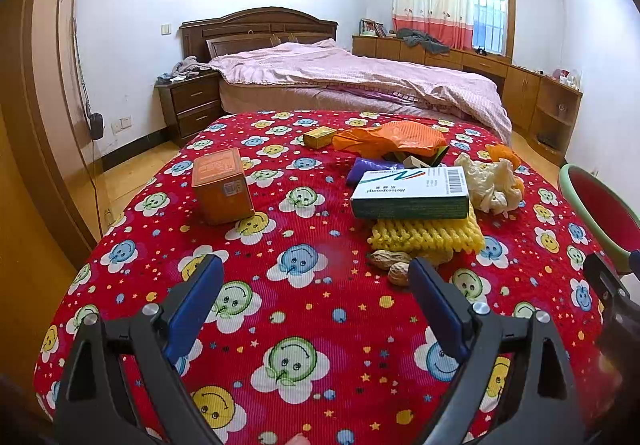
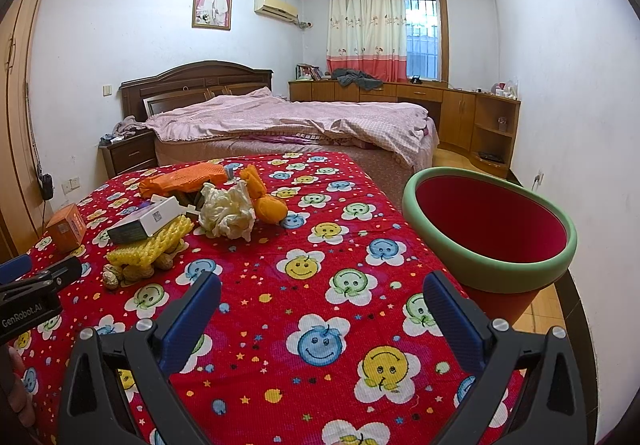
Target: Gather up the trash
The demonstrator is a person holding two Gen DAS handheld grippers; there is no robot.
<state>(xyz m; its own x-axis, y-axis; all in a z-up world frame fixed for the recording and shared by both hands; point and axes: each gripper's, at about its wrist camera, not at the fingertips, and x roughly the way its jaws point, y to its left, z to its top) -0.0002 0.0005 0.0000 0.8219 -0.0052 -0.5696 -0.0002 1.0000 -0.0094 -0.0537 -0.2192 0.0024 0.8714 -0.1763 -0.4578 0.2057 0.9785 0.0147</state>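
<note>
- Several pieces of trash lie together on the table (image 1: 304, 325), which is covered by a red cloth with smiling flowers.
- A white and green medicine box (image 1: 412, 191) rests on top of a yellow foam net (image 1: 426, 235); two peanuts (image 1: 394, 265) lie just beside the net, on its near side.
- A crumpled white tissue (image 1: 490, 183) is to the right of the medicine box, and orange peel (image 2: 266, 199) touches the tissue.
- An orange plastic bag (image 1: 394, 137) lies behind the medicine box, with a purple wrapper (image 1: 370, 169) between them.
- An orange carton (image 1: 222, 185) stands alone, well apart on the left side, and a small yellow box (image 1: 318, 137) is farther back, near the bag.
- A red bin with green rim (image 2: 490, 227) is at the right edge of the table, tilted, and its inside is bare.
- The left tool (image 1: 316, 281) hovers over the cloth near the peanuts, its blue fingers apart and holding nothing.
- The right tool (image 2: 322, 295) is also spread wide over the cloth, beside the bin, with nothing between the fingers.
</note>
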